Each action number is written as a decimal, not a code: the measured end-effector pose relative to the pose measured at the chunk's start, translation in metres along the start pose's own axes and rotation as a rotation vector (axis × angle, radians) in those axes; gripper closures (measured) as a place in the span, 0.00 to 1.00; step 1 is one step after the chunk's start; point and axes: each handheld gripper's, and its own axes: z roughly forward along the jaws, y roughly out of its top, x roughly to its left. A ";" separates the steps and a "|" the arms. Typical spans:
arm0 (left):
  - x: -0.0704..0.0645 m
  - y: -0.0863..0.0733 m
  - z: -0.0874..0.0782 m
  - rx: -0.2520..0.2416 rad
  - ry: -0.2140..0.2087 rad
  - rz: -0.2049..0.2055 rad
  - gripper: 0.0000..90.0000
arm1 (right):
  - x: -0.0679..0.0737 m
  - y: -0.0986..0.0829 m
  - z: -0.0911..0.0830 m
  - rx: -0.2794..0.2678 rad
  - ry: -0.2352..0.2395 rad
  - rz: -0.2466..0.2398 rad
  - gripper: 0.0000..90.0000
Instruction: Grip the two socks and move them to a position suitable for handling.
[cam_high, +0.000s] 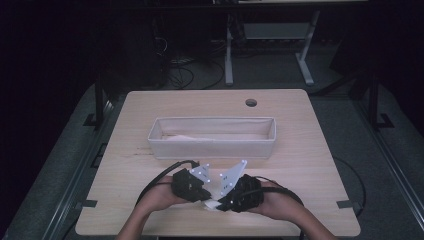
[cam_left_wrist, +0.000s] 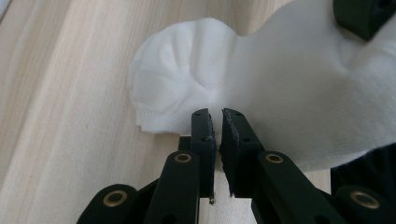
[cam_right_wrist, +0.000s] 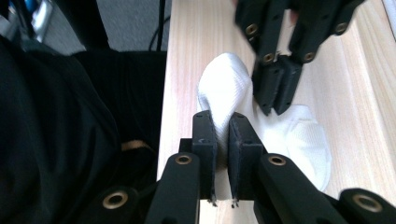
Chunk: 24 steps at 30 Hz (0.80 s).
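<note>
High view first: two hand-held grippers meet at the near edge of the wooden table (cam_high: 300, 150), the left gripper (cam_high: 204, 192) and the right gripper (cam_high: 223, 200) tip to tip over a small white sock (cam_high: 212, 205) that lies just in front of the person. Behind them, well apart from the sock, stands one long pale fabric bin (cam_high: 212, 145) across the middle of the table, with something light lying in its bottom that I cannot make out.

From the left gripper view, the left gripper (cam_left_wrist: 217, 122) has its jaws drawn almost together on a fold of the sock (cam_left_wrist: 261, 84), the cloth puckering where it is nipped. From the right gripper view, the right gripper (cam_right_wrist: 221, 125) is likewise nearly closed with a ridge of the sock (cam_right_wrist: 224, 86) pinched up between its jaws, and the left gripper (cam_right_wrist: 276, 109) comes down from above onto the same sock, close by.

My reading is that the work is early to midway: the sock is gripped at two spots and seems to be getting folded or bunched, still resting on the tabletop by the near edge. Finishing the fold, lifting it and carrying it across to the bin all look yet to be done.

Count: one sock in hand, two grippers, one bin, one table, one round hole (cam_high: 251, 102) in the tabletop at the far side.
</note>
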 end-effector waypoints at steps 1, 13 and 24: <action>0.000 0.000 0.000 0.000 0.000 0.000 0.92 | -0.003 0.000 0.001 -0.002 0.004 0.009 0.91; 0.007 -0.016 -0.011 0.013 0.047 -0.044 0.92 | -0.042 -0.001 0.024 0.026 0.053 0.134 0.91; 0.008 -0.024 -0.022 -0.006 0.069 -0.059 0.91 | -0.065 -0.008 0.035 0.031 0.019 0.205 0.91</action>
